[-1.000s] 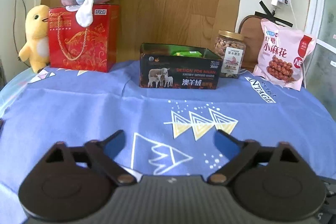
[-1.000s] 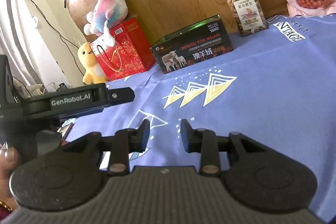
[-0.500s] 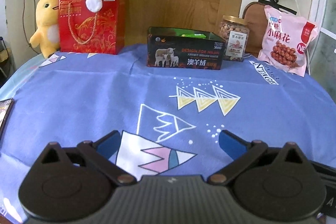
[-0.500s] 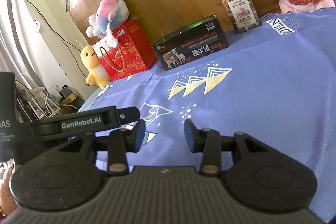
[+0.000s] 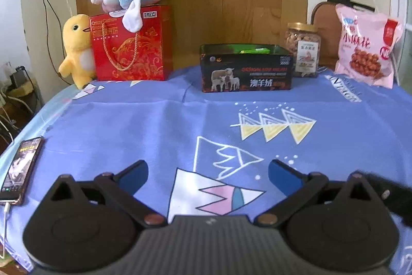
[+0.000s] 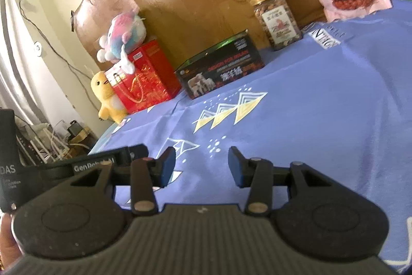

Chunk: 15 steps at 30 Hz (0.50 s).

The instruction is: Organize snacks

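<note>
Snack bag (image 5: 365,48) pink, upright beside nut jar (image 5: 303,49); left gripper (image 5: 207,173) spread, empty; right gripper (image 6: 202,166) opening, empty.

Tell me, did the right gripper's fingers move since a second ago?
Yes. The right gripper has its jaws opening: against its own black body, the gap between the blue fingertips is wider than before. Nothing is between them, only the blue tablecloth beyond.
</note>
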Each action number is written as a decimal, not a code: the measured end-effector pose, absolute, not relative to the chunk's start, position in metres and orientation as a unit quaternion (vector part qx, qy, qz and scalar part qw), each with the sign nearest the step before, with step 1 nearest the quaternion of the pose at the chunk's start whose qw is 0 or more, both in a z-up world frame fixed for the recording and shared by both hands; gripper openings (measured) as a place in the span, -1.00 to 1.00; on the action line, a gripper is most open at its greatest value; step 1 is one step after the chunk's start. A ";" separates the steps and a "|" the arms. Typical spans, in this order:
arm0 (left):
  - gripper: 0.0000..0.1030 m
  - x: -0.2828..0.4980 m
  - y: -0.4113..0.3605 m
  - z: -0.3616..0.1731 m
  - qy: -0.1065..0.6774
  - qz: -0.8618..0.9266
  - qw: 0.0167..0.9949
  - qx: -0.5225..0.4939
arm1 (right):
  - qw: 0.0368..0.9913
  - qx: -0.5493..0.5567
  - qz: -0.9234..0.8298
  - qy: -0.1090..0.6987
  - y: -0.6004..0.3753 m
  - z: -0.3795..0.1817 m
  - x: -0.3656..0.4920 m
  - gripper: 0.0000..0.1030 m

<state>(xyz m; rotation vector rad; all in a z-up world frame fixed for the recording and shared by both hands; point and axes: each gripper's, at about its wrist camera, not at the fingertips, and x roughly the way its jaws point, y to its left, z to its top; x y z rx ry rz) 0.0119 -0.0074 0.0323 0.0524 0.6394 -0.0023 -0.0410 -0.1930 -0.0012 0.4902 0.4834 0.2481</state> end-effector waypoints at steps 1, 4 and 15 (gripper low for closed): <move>1.00 0.012 -0.009 0.031 0.317 0.000 0.948 0.029 | 0.938 0.235 0.116 0.229 -0.192 -0.001 -0.041 0.06; 1.00 0.014 -0.012 0.026 0.325 0.004 0.945 0.041 | 0.945 0.232 0.105 0.207 -0.192 0.000 -0.042 0.41; 1.00 0.029 -0.025 0.010 0.330 0.038 0.940 0.076 | 0.955 0.212 0.077 0.192 -0.195 -0.009 -0.037 0.86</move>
